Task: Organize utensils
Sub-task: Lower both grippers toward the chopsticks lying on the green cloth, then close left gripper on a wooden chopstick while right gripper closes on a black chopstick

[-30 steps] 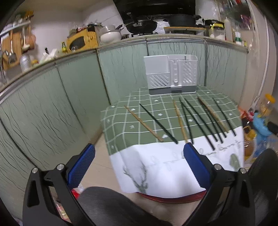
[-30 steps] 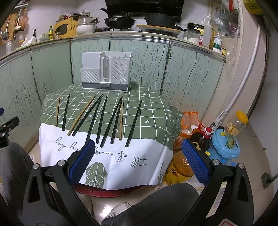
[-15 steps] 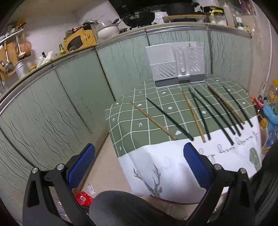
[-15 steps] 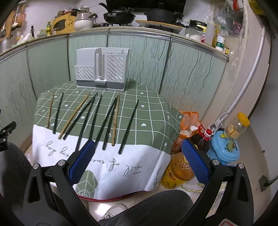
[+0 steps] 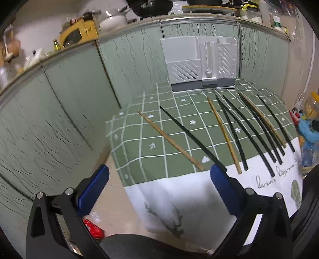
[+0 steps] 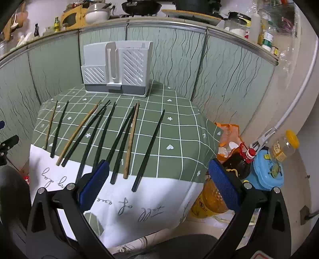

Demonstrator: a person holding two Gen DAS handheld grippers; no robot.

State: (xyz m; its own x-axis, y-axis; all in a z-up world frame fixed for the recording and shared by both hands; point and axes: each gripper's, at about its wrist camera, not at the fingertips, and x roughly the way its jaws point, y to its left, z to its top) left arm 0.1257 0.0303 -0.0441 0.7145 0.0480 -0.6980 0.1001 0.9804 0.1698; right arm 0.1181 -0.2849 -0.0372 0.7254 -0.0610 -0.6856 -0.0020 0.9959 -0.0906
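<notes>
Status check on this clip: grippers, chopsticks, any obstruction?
Left gripper open, empty. Right gripper open, empty. Chopsticks all flat on tablecloth; holder behind, unblocked.

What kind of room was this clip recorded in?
Most likely a home kitchen. A counter runs along the back wall carrying a black pan and bottles. In front, a small table with a green checked cloth holds chopsticks and a white utensil holder.

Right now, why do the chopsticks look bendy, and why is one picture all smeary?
Left wrist view: the fisheye lens curves the black chopsticks near the rim, and motion blur smears the cupboard doors at left. Right wrist view: sharper, though the counter edge bows, and the tablecloth is evenly lit.
</notes>
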